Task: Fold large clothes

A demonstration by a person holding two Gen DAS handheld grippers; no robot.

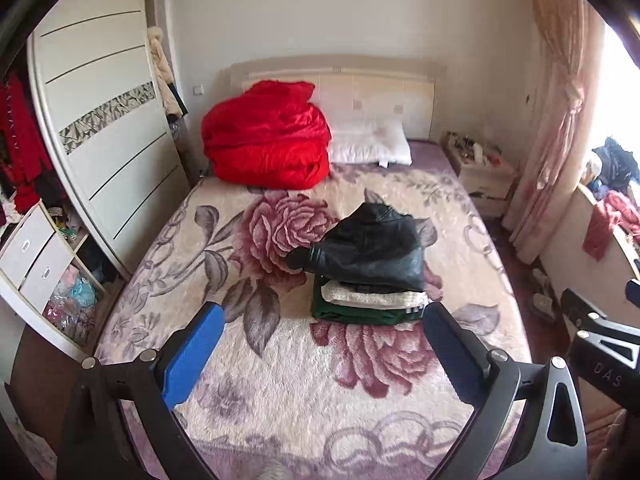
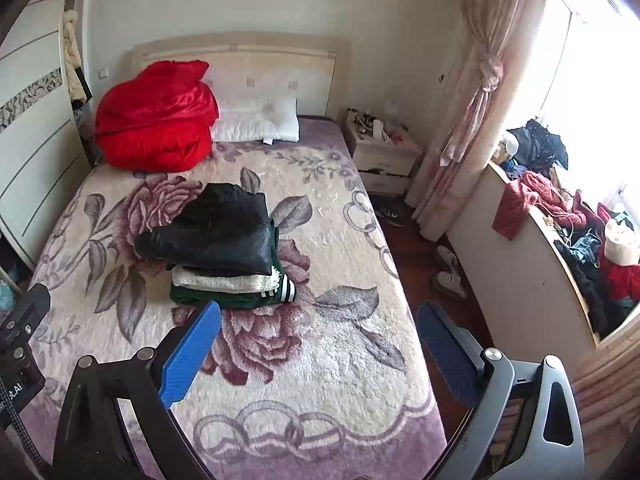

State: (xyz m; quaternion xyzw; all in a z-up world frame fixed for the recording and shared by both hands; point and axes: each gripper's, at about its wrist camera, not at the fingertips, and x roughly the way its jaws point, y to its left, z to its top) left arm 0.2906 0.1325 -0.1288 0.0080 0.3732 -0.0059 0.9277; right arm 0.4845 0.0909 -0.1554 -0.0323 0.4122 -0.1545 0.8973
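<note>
You were in a home bedroom: a bed [image 1: 280, 380] with floral blanket, pillow [image 1: 370, 142], wardrobe [image 1: 100, 120], nightstand [image 2: 386, 152] and tied-back curtain [image 2: 476, 80]

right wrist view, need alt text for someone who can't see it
A stack of folded clothes, black leather jacket on top of a cream layer and a green one, sits mid-bed on a floral blanket. The open right gripper hovers empty in front of it. A red quilt and white pillow lie by the headboard.
</note>
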